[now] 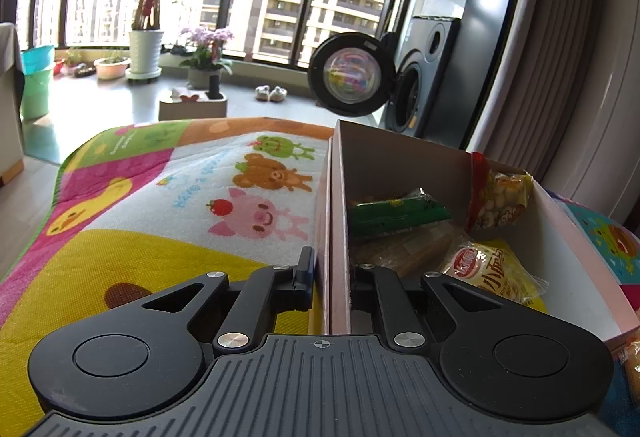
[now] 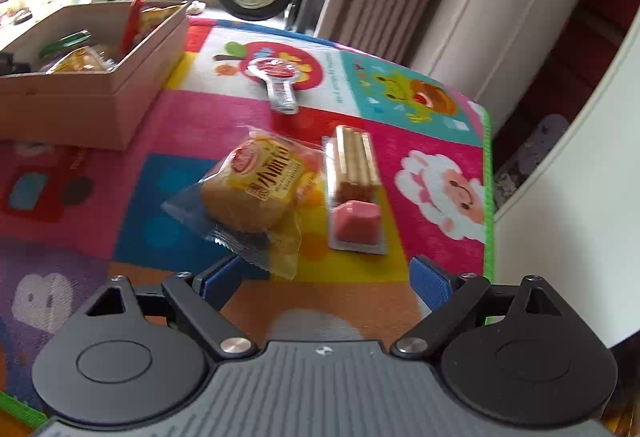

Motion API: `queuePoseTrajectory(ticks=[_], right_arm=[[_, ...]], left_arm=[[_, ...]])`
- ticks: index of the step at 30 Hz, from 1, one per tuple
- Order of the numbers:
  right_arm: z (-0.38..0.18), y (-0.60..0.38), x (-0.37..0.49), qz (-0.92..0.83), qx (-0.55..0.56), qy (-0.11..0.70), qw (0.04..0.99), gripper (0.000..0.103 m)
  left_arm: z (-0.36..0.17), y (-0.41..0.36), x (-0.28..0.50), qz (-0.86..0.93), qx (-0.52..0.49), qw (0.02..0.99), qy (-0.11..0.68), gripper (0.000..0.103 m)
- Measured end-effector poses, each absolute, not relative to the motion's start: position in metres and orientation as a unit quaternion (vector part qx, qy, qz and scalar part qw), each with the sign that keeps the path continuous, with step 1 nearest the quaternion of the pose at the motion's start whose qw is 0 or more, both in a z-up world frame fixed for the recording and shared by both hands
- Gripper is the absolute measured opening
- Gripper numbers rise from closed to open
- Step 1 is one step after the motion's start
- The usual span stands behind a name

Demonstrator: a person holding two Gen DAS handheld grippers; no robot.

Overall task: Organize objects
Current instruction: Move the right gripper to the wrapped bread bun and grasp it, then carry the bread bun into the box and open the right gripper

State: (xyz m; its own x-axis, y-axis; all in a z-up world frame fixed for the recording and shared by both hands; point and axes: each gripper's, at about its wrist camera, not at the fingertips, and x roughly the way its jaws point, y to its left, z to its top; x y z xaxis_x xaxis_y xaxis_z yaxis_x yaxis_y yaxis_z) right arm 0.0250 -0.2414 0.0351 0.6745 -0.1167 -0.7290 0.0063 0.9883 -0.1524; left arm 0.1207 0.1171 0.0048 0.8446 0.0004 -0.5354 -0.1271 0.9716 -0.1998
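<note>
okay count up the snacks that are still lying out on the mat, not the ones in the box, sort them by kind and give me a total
Yellow-wrapped small cake: 1
Clear tray of biscuit sticks with pink dip: 1
Red-and-white spoon-shaped snack packet: 1
Total: 3

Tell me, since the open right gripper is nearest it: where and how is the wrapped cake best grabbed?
Probably the crimped wrapper end facing the right gripper, approached low from the near side. The cake is bulky and lies close to the biscuit-stick pack.
</note>
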Motion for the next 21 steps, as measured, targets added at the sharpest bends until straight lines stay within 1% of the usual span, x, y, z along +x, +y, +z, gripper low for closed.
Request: queuePoseTrajectory(ticks=[1,4,6,10,11,13,14,15,21], right_arm=[[0.039,-0.249,0.026,-0.010,-0.019,0.408,0.913,0.092],[0.041,-0.257,0.040,0.027,0.082,0.414,0.906,0.093],[0.038,-0.253,0.055,0.024,0.088,0.410,0.908,0.093],[0.031,-0.240,0.085,0.006,0.063,0.400,0.914,0.093],[0.031,-0.238,0.088,0.008,0.063,0.400,0.914,0.091],[0.032,-0.233,0.093,0.019,0.055,0.407,0.911,0.080],[0.033,-0.230,0.092,0.024,0.048,0.413,0.909,0.070],[0.034,-0.227,0.090,0.031,0.040,0.419,0.907,0.057],[0.042,-0.207,0.051,0.060,-0.008,0.450,0.891,0.052]], left_arm=[[0.005,0.117,0.121,0.034,-0.114,0.954,0.277,0.012],[0.005,0.117,0.120,0.034,-0.114,0.954,0.276,0.012],[0.005,0.118,0.121,0.034,-0.114,0.954,0.276,0.012],[0.005,0.118,0.121,0.034,-0.114,0.954,0.275,0.012],[0.005,0.118,0.121,0.034,-0.114,0.954,0.276,0.012],[0.005,0.118,0.121,0.034,-0.113,0.954,0.275,0.012],[0.005,0.118,0.121,0.034,-0.113,0.954,0.275,0.012],[0.005,0.118,0.121,0.034,-0.114,0.954,0.276,0.012],[0.005,0.118,0.121,0.034,-0.114,0.954,0.275,0.012]])
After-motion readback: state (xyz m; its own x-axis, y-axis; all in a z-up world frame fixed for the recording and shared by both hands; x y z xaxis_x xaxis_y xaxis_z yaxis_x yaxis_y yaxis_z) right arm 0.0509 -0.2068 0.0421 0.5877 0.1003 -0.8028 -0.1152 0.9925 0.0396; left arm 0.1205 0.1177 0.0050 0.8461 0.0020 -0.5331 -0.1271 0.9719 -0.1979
